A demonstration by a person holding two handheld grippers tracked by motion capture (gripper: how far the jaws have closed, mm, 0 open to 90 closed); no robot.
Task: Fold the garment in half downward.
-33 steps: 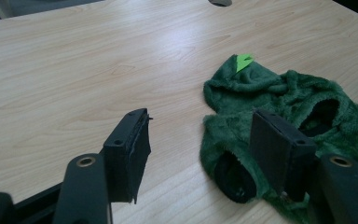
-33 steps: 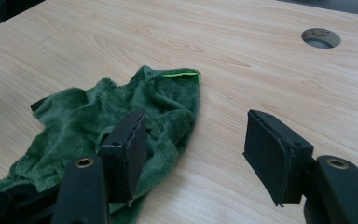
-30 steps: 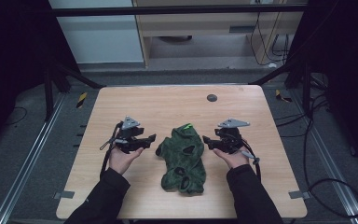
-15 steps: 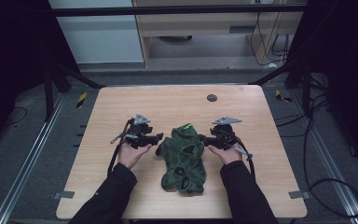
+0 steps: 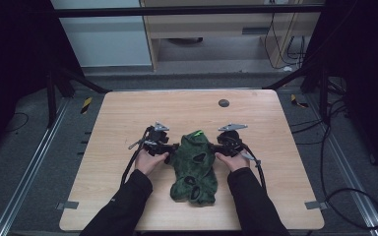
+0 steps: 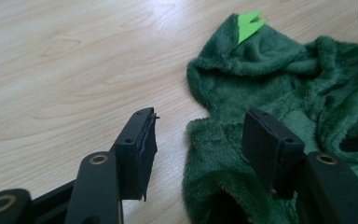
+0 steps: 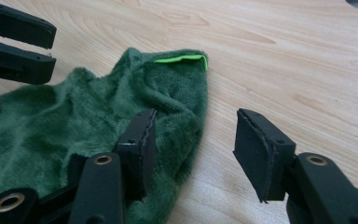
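— Fleece on the table (image 5: pixel 128 118), then? What did the high view show?

— A crumpled green fleece garment (image 5: pixel 195 167) lay near the middle of the wooden table, toward the person's edge, a bright green tag (image 5: pixel 198 133) at its far end. The left gripper (image 5: pixel 170 147) sat at the garment's left edge and the right gripper (image 5: pixel 216 146) at its right edge, each held in a hand with a dark sleeve behind it. A small dark disc (image 5: pixel 223 103) lay well apart, toward the far edge.

— And the left gripper view?

— Its jaws had just been closing but stood apart. One pad hung over bare wood; the other was over the garment (image 6: pixel 279 102), with a fold of fleece edge rising between them. Neither pad pressed on it. The tag (image 6: pixel 249 23) showed at the far end.

— The right gripper view?

— The same story, mirrored. The jaws had just been closing, a gap remaining. One pad rested against the fleece (image 7: pixel 74 121), the other stood over bare table (image 7: pixel 307 70), and the garment's edge lay between them, ungripped. The left gripper's jaws (image 7: pixel 16 44) showed beyond.
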